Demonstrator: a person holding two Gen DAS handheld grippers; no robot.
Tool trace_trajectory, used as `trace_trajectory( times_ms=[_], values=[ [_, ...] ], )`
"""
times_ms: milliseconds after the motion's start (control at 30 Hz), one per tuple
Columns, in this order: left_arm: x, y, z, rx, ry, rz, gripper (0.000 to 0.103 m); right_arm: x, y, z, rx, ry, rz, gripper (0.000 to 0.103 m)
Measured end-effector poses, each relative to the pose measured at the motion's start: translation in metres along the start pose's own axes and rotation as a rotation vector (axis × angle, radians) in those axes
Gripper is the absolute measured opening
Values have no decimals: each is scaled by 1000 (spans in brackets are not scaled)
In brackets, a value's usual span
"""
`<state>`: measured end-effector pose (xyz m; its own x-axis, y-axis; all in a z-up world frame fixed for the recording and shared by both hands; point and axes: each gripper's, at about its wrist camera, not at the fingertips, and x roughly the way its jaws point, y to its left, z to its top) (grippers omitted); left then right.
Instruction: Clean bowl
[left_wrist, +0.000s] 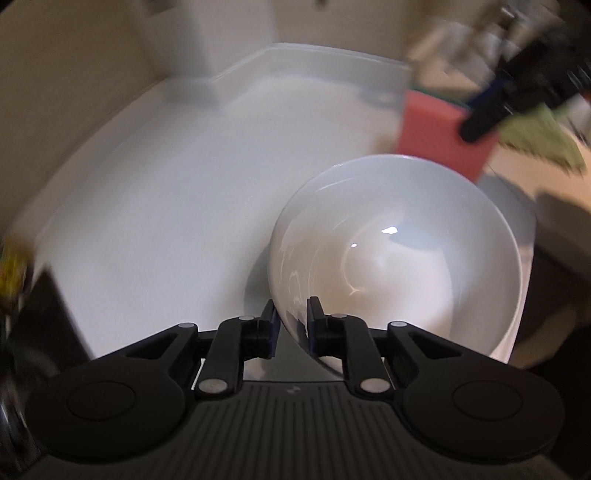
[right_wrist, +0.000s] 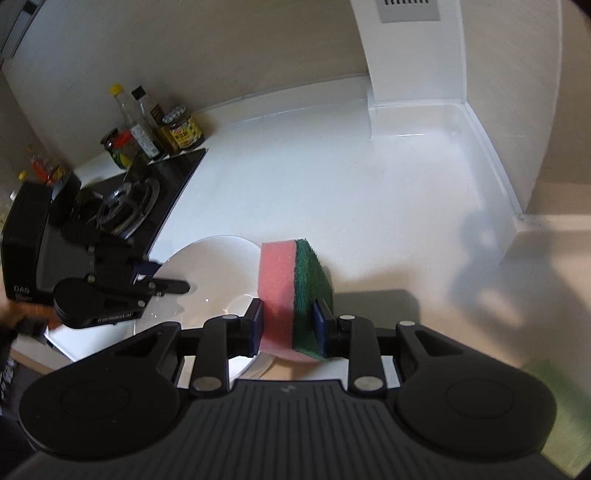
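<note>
We see the left gripper straddling the near rim of the white bowl, one finger outside the wall and one inside; the pads sit at the rim, so we read it as clamped on the bowl. The bowl is tilted, its open side facing up toward the camera, and it sits over the white counter near its front edge. In the right wrist view the same bowl shows to the left of the sponge, with the left gripper reaching onto its rim from the left. The right gripper is clenched on the sponge, which stands on edge between the pads: pink foam toward the left pad, green scouring layer toward the right. From the left wrist the sponge hangs just beyond the far rim of the bowl (whether it touches the rim we cannot tell, as that corner is blurred). Farther left on the counter lie a black stove and a cluster of bottles and jars against the wall.
</note>
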<state>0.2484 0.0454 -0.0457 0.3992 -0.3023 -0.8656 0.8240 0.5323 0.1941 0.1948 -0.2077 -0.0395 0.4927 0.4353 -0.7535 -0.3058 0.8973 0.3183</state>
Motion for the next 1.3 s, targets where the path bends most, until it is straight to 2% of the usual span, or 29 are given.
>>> trace_trajectory(
  times_ms=[100, 200, 267, 300, 333, 367, 433, 467, 533, 667, 700, 800, 867, 933, 1000, 1067, 1167, 1233, 1300],
  values=[
    [6, 6, 10, 78, -17, -54, 18, 3, -1, 7, -12, -8, -12, 24],
    [15, 11, 15, -20, -31, -37, 18, 5, -3, 6, -3, -24, -17, 24],
    [10, 14, 8, -166, -14, -6, 23, 2, -8, 1, 31, -38, 5, 24],
    [7, 15, 4, -274, 6, 23, 23, 1, -10, -2, 51, -41, 15, 24],
    [4, 15, 1, -344, 19, 39, 22, -1, -11, -5, 71, -45, 24, 24],
    [0, 15, -5, -450, 36, 50, 16, -2, -11, -8, 81, -44, 31, 24],
    [-5, 12, -14, -570, 36, 33, 16, -4, -10, -14, 98, -40, 44, 24],
    [-4, 9, -15, -567, 28, 45, 13, -5, -9, -17, 107, -39, 51, 24],
    [-1, 4, -13, -475, 24, 65, 12, -7, -4, -19, 92, -32, 45, 24],
    [7, 4, -1, -194, 6, 22, 16, -4, -5, -10, 68, -12, 31, 24],
    [7, 0, 2, -92, -4, 15, 16, -3, -6, -8, 67, -12, 29, 24],
    [8, 2, 8, 45, -14, -30, 18, 4, -6, 0, 53, -22, 4, 24],
    [7, 9, 10, -4, -27, -44, 18, 8, -5, 5, 46, -27, -10, 24],
    [2, 16, 8, -141, -42, -14, 24, 8, -7, 4, 53, -32, -5, 24],
    [-8, 22, -3, -378, -15, 7, 24, 7, -8, 2, 59, -35, 2, 24],
    [-19, 19, -15, -548, -10, 12, 15, 4, -9, -3, 69, -38, 13, 24],
    [-21, 6, -22, -601, 8, 34, 16, 1, -7, -9, 77, -35, 22, 24],
    [-20, 1, -21, -572, 15, 52, 15, -1, -3, -11, 64, -31, 16, 24],
    [-17, -1, -16, -473, 30, 65, 14, -2, 0, -11, 36, -20, 13, 24]
  ],
)
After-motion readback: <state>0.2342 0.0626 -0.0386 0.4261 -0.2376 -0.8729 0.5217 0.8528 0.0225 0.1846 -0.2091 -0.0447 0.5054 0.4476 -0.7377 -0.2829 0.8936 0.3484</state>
